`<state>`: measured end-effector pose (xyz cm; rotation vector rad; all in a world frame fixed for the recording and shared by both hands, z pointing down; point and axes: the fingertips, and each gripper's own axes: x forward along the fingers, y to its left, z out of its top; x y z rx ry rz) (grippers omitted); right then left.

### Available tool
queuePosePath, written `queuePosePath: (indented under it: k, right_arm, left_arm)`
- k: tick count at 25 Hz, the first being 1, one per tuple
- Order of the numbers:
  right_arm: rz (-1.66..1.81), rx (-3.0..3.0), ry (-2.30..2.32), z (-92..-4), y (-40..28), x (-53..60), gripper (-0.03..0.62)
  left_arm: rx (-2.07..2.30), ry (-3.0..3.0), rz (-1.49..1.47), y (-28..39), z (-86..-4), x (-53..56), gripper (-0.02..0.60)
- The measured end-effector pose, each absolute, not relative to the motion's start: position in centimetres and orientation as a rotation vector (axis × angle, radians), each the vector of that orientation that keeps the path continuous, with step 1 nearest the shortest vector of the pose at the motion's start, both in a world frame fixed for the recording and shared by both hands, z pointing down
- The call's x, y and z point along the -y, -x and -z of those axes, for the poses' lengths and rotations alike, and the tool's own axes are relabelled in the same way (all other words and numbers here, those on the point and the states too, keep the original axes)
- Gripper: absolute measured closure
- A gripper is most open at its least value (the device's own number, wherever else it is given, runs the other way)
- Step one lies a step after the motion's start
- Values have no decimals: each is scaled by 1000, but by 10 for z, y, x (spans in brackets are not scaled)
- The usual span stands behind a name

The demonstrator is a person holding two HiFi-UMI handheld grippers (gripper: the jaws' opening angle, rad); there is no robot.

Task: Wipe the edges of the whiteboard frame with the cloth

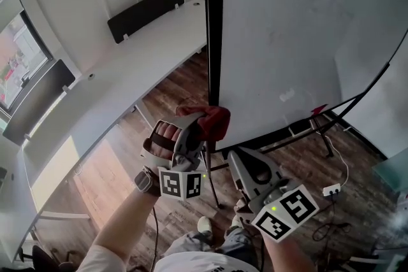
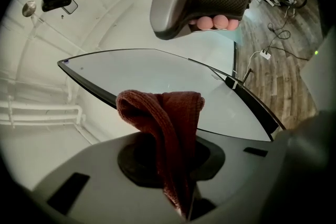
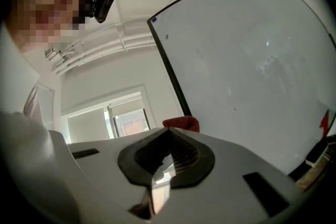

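At the lower-left corner of the whiteboard frame (image 1: 213, 41), just below the centre of the head view, we have the cloth (image 1: 214, 120) bunched up against the black edge. We cannot tell whether it is pressing on the frame or only just beside it. The left gripper (image 2: 181, 176) has its jaws clamped on the red knitted cloth, which folds over in a thick hump above them, with a tail hanging down between. From that corner the frame's left edge runs up toward 12 o'clock, and its bottom edge sweeps off toward 3 o'clock along the whiteboard (image 1: 306, 28).

The right gripper (image 1: 241, 159) hangs near 5 o'clock of the cloth, a little apart from the board. Its jaws are together with nothing between them, so it takes no part in the wiping.

We judge the step in hand to be the wipe itself, placed at the corner where two edges meet. How much of the frame is already clean, we cannot say — the black strip looks the same all along.

Next we would need to keep the hump of cloth flat on the narrow strip and draw it along one edge, either up toward 12 o'clock or along the bottom. The grip must stay firm enough that the cloth does not drag loose, while the wrist turns to follow the frame.
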<state>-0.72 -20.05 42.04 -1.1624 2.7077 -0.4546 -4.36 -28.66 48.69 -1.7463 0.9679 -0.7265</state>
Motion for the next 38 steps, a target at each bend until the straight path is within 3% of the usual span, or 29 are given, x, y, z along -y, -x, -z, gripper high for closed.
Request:
queuePosePath:
  k: [26,38]
  right_arm:
    - [491,-2765,1267,-448,-8,184,591]
    - [455,-2764,1324,-444,-15,187,591]
  left_arm:
    - [-1122,2191,653,38,-482,215,514]
    - [-1266,2533,390,29,-450,183,512]
